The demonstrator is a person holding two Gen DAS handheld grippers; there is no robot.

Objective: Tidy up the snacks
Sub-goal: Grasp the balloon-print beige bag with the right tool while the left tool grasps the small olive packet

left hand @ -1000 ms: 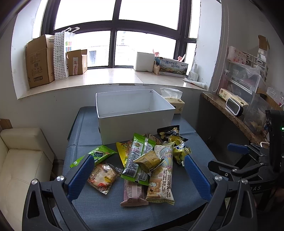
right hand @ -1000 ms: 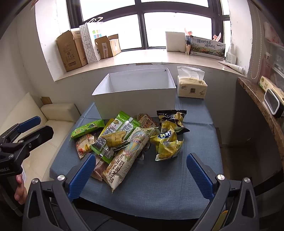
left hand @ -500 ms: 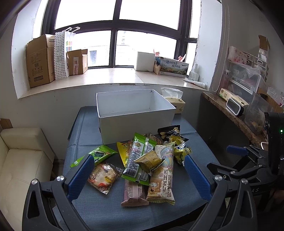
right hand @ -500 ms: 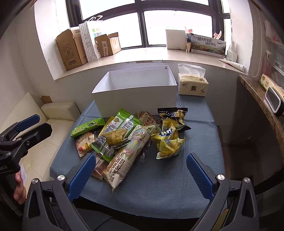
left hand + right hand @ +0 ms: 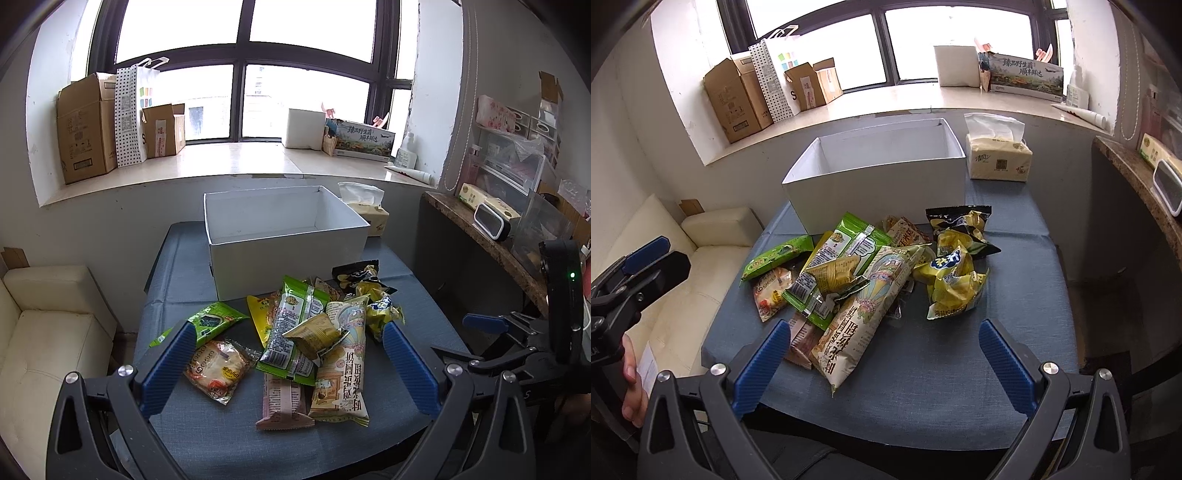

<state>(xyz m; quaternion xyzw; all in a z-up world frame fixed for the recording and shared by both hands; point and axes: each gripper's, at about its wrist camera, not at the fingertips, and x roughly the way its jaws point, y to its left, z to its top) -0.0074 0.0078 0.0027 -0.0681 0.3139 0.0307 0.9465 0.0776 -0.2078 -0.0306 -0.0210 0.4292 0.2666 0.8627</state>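
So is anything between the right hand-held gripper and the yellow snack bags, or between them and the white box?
Nothing visible blocks the open right hand-held gripper from the yellow snack bags. A black-and-yellow packet lies between them and the white box.

We note: white box [image 5: 288, 258], blue-grey tablecloth [image 5: 942, 354], green and yellow snack packets [image 5: 849, 258], black-and-white dotted bag [image 5: 129, 118], blue gripper pads [image 5: 166, 365].

Snack pile [image 5: 871, 273] before box [image 5: 886, 188] — tissue pack [image 5: 997, 158] right.
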